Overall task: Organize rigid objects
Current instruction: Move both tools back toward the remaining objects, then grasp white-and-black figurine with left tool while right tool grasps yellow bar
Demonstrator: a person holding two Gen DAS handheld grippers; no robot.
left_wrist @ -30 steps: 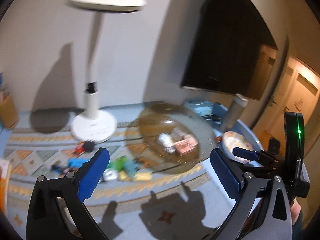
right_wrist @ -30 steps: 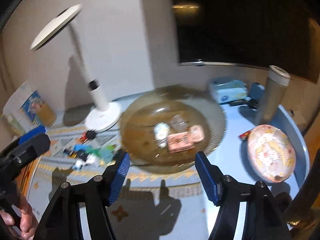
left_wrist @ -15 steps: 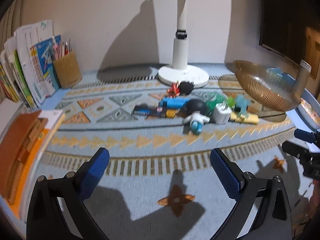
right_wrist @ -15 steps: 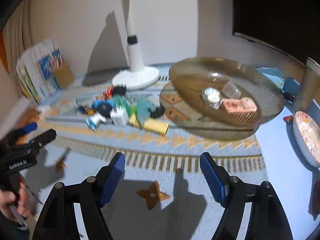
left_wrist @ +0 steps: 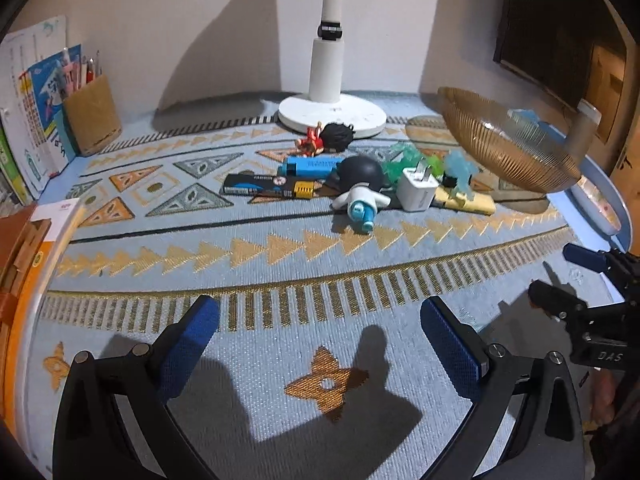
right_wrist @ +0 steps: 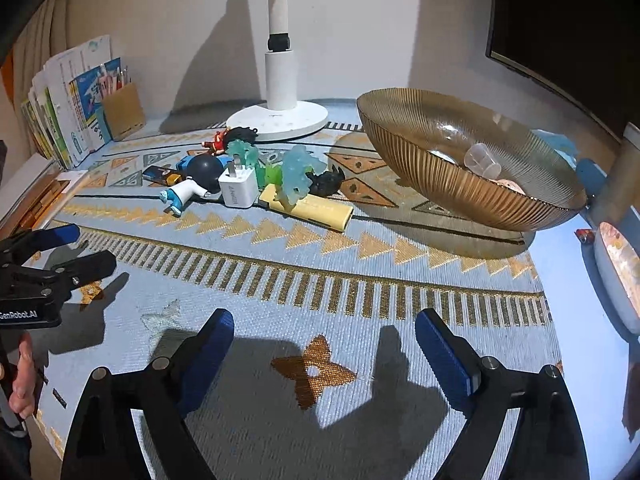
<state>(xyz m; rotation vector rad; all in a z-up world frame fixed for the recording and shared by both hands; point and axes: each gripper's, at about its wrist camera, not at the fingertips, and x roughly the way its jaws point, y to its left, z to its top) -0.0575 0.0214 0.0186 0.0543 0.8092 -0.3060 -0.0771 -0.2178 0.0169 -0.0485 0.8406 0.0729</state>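
A cluster of small objects lies on the patterned mat in front of the lamp: a white charger (left_wrist: 417,190) (right_wrist: 238,190), a black-headed figurine (left_wrist: 360,192) (right_wrist: 192,188), a blue box (left_wrist: 310,165), a black bar (left_wrist: 262,186), a yellow bar (right_wrist: 308,206), teal translucent figures (right_wrist: 298,174) and a red figure (left_wrist: 312,142). An amber ribbed glass bowl (right_wrist: 460,164) (left_wrist: 508,148) stands to the right and holds a few small items. My left gripper (left_wrist: 320,344) and right gripper (right_wrist: 322,354) are both open and empty, low over the mat, well short of the cluster.
A white lamp base (left_wrist: 332,114) stands behind the cluster. A pen holder (left_wrist: 92,114) and books (right_wrist: 68,100) are at the back left. An orange box (left_wrist: 20,264) sits at the left edge. A patterned plate (right_wrist: 620,268) and a metal cup lie right.
Both grippers have swung down and left from facing the bowl to facing the mat and the object cluster. Both stay open and empty.
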